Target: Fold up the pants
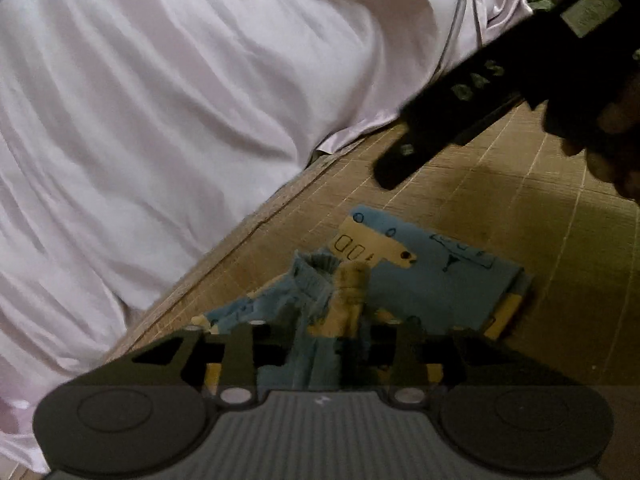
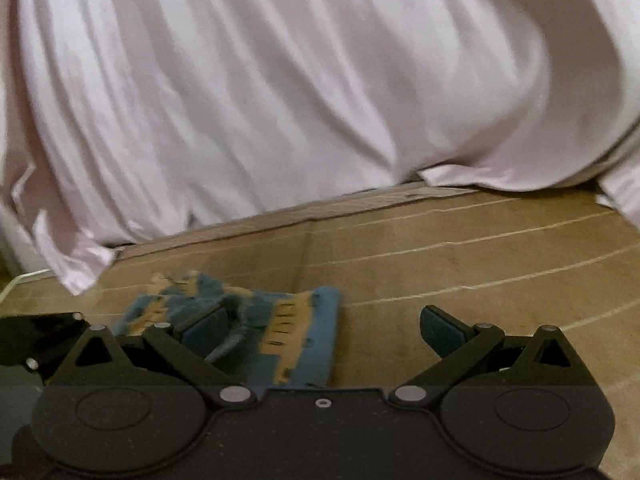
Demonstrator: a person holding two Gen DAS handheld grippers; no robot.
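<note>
Small blue pants [image 1: 432,280] with yellow patches lie folded on a woven tan mat [image 1: 540,220]. My left gripper [image 1: 348,320] is shut on a bunched blue and yellow part of the pants, which hides its fingertips. In the right wrist view the pants [image 2: 296,320] lie at the lower left. My right gripper [image 2: 326,330] stands open low over the mat. Its left finger [image 2: 212,328] is over the pants, and its right finger [image 2: 440,332] is over bare mat. The right gripper's dark body [image 1: 480,92] shows at the upper right of the left wrist view, held by a hand [image 1: 616,140].
A white satin sheet [image 1: 160,100] hangs in folds down to the mat's far edge and fills the background [image 2: 280,80]. The mat [image 2: 480,260] stretches out to the right of the pants. A white cable [image 2: 24,280] lies at the far left.
</note>
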